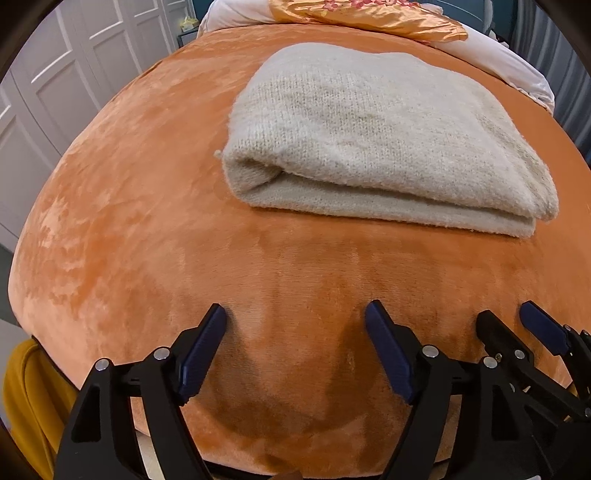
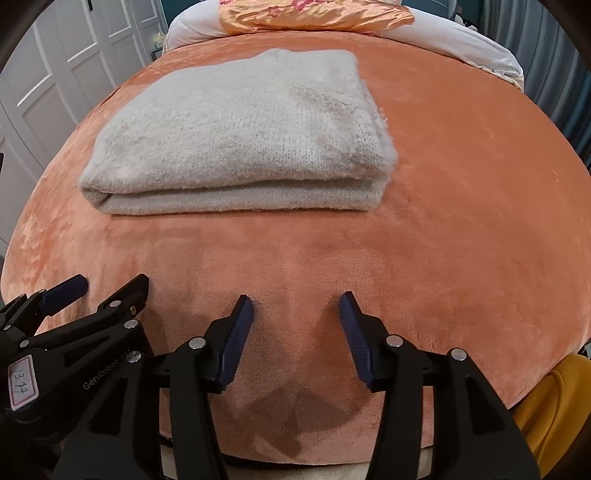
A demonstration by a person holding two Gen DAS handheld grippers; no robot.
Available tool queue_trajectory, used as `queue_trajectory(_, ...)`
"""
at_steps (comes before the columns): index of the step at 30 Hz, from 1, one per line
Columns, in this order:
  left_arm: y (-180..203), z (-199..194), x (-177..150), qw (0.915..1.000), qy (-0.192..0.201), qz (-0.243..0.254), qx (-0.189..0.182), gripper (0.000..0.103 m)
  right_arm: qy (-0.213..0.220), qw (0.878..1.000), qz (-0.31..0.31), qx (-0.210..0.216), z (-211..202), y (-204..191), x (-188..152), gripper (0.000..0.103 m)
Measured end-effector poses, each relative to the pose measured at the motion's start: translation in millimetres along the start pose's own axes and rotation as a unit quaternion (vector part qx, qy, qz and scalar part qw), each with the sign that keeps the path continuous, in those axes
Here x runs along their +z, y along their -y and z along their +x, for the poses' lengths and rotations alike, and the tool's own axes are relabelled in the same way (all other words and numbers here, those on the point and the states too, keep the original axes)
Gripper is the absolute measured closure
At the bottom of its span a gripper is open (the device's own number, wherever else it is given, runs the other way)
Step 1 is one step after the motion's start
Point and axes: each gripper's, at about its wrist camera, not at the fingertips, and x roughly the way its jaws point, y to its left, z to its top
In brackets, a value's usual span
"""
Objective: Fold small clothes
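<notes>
A cream knitted garment [image 1: 376, 136] lies folded into a thick rectangle on the orange plush bed cover [image 1: 147, 229]; it also shows in the right wrist view [image 2: 240, 136]. My left gripper [image 1: 295, 314] is open and empty, low over the cover, well short of the garment's near edge. My right gripper [image 2: 295, 301] is open and empty, also short of the garment. The right gripper shows at the right edge of the left wrist view [image 1: 509, 317], and the left gripper at the left edge of the right wrist view [image 2: 110, 284].
A white pillow [image 2: 461, 37] with a shiny orange flowered cloth [image 2: 314, 14] lies at the far end of the bed. White cupboard doors [image 1: 74, 66] stand to the left. A yellow cloth [image 2: 554, 398] hangs at the bed's near corner.
</notes>
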Motion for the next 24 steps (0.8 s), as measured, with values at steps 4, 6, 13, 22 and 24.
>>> queue_trajectory(4,1.4,0.6,-1.7,1.0,0.006,0.005,0.004,0.027,0.007,1.0,-0.001,-0.005,0.6,-3.2,-2.7,0.054)
queue_trajectory(6,1.4,1.1,-2.3,0.9999,0.008,0.006,0.005,0.026,0.009,1.0,-0.001,-0.006,0.4,-2.9,-4.6,0.054)
queue_trajectory(13,-1.8,-4.7,2.3,0.9999,0.012,-0.01,-0.006,0.027,0.013,1.0,0.005,-0.01,-6.3,-2.9,-4.7,0.054)
queue_trajectory(22,2.5,5.2,8.2,0.9996,0.027,0.001,0.006,0.026,0.018,1.0,0.0,-0.014,-0.1,1.6,-4.4,0.052)
queue_trajectory(24,2.4,5.8,7.3,0.9995,0.032,0.004,0.007,0.024,0.02,1.0,-0.003,-0.016,0.2,1.0,-5.5,0.052)
